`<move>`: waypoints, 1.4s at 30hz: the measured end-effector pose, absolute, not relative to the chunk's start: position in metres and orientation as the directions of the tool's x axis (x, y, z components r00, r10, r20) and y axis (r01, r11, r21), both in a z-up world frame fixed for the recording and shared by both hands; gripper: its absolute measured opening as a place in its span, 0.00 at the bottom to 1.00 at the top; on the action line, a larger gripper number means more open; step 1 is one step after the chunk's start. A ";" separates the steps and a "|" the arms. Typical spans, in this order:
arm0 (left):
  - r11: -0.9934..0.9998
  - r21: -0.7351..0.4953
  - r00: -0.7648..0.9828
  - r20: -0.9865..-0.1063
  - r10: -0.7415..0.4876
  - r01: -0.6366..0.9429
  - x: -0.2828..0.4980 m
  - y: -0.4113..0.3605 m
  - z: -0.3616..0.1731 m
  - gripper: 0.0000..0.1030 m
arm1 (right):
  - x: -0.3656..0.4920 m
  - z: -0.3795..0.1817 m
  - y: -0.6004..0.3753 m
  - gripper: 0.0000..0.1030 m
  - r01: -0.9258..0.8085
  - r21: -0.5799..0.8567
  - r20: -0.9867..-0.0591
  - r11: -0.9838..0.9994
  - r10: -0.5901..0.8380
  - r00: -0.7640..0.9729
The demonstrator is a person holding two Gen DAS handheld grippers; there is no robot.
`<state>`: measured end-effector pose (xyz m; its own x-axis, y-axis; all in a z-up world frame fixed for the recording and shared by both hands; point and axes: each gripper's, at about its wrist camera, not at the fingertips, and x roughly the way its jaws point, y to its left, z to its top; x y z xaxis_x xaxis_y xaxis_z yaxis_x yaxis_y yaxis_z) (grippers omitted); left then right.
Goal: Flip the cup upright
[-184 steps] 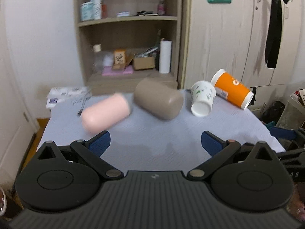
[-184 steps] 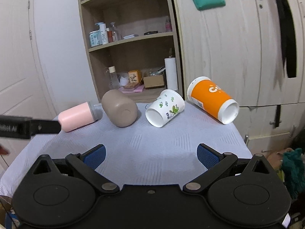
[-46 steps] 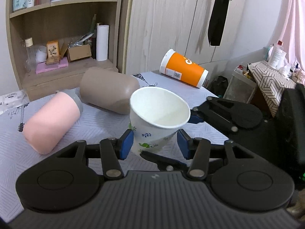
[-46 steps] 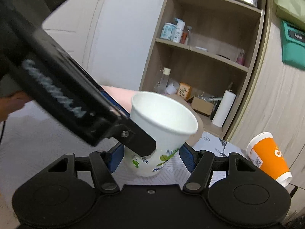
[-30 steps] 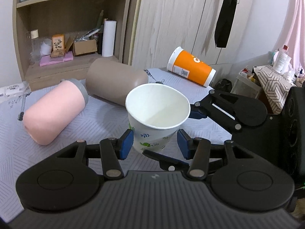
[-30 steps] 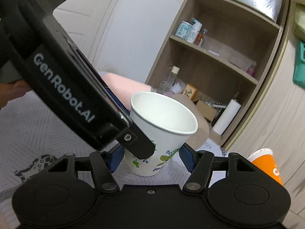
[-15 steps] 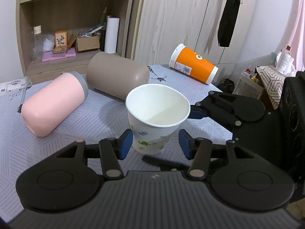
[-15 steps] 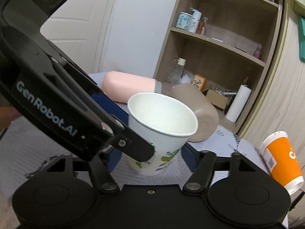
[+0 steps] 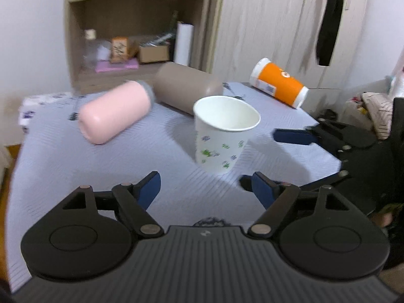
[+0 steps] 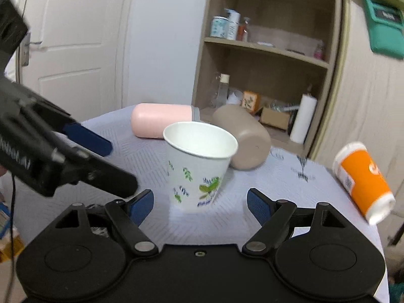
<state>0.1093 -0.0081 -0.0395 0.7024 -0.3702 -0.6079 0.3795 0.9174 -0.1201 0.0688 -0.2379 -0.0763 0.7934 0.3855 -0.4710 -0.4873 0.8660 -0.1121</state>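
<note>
The white paper cup with green and blue leaf print [image 9: 224,136] stands upright, mouth up, on the pale lilac tablecloth [image 9: 63,166] near the middle of the table. The left gripper [image 9: 205,189] is spread wide, holding nothing, its blue pads clear of the cup on the near side. The right gripper [image 10: 200,203] is likewise wide apart and empty, just short of the cup. Beyond the cup lie a pink cylindrical tumbler [image 9: 113,111] and a taupe tumbler [image 9: 186,89], both on their sides. An orange paper cup [image 9: 279,85] lies at far right.
</note>
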 end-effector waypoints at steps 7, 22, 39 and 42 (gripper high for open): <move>0.948 -0.191 0.739 -0.594 -0.317 0.254 0.077 0.007 -0.033 0.77 | 0.034 -0.062 -0.261 0.82 -0.407 -0.034 -0.447 0.913 0.351 0.823; 0.973 -0.111 0.804 -0.549 -0.230 0.202 0.027 0.006 0.003 0.77 | -0.022 -0.018 -0.262 0.82 -0.307 -0.019 -0.367 0.952 0.279 0.887; 0.985 -0.095 0.836 -0.520 -0.175 0.147 -0.006 0.017 0.021 0.92 | -0.069 0.006 -0.264 1.00 -0.172 -0.023 -0.309 0.985 0.157 0.938; 0.988 -0.078 0.837 -0.525 -0.157 0.137 -0.005 0.017 0.019 0.92 | -0.071 0.008 -0.262 1.00 -0.169 -0.035 -0.318 0.985 0.149 0.936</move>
<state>-0.0053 0.0173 0.0189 0.8366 -0.1574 -0.5248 0.1367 0.9875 -0.0783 -0.0708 -0.2620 0.0076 0.9361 0.1493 -0.3184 -0.1692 0.9850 -0.0354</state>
